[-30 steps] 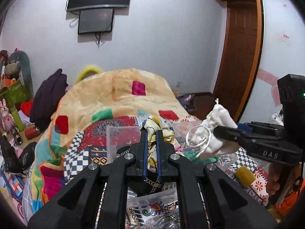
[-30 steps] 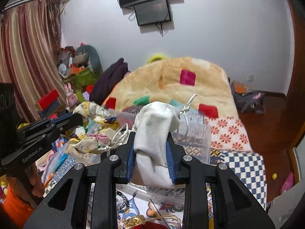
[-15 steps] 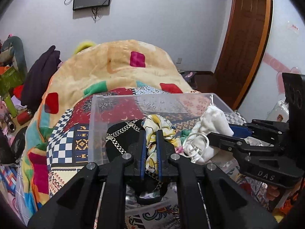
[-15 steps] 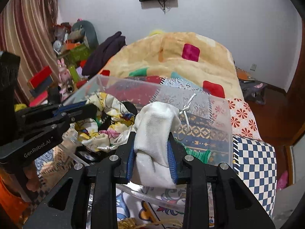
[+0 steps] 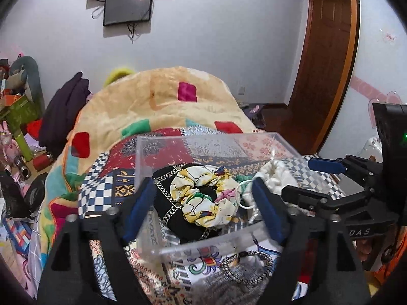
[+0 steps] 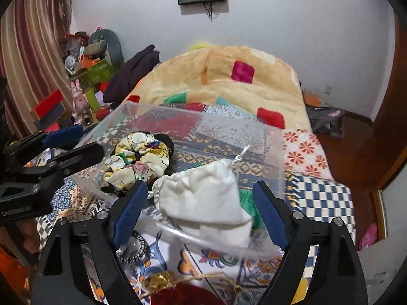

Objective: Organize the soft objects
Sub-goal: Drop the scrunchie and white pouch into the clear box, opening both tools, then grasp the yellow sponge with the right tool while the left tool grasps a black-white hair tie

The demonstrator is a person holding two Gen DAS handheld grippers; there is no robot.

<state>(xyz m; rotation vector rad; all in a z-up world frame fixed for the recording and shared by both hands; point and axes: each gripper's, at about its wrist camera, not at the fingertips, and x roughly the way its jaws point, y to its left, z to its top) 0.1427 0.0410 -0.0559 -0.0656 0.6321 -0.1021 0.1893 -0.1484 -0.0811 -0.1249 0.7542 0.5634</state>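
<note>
A clear plastic box [image 5: 203,139] [image 6: 142,110] stands on the patterned bed. Inside lie a yellow floral scrunchie [image 5: 203,198] [image 6: 138,157], a black chain-trimmed cloth [image 5: 168,203] and a white drawstring pouch [image 5: 274,178] [image 6: 206,198], with green fabric [image 6: 248,203] beneath the pouch. My left gripper [image 5: 203,203] is open above the scrunchie and holds nothing. My right gripper [image 6: 199,211] is open around the pouch without gripping it. Each gripper shows in the other's view, the right one [image 5: 330,178] and the left one [image 6: 58,145].
A beaded bracelet [image 5: 244,267] [image 6: 134,249] and a dark red pouch with gold cord [image 6: 183,294] lie on the bedcover before the box. A beige quilt [image 5: 157,106] is heaped behind it. Cluttered shelves [image 6: 86,71] stand left, a wooden door [image 5: 328,50] right.
Both grippers have opened. The scrunchie has dropped from the left one and the white pouch from the right one; both now lie in the clear box.
</note>
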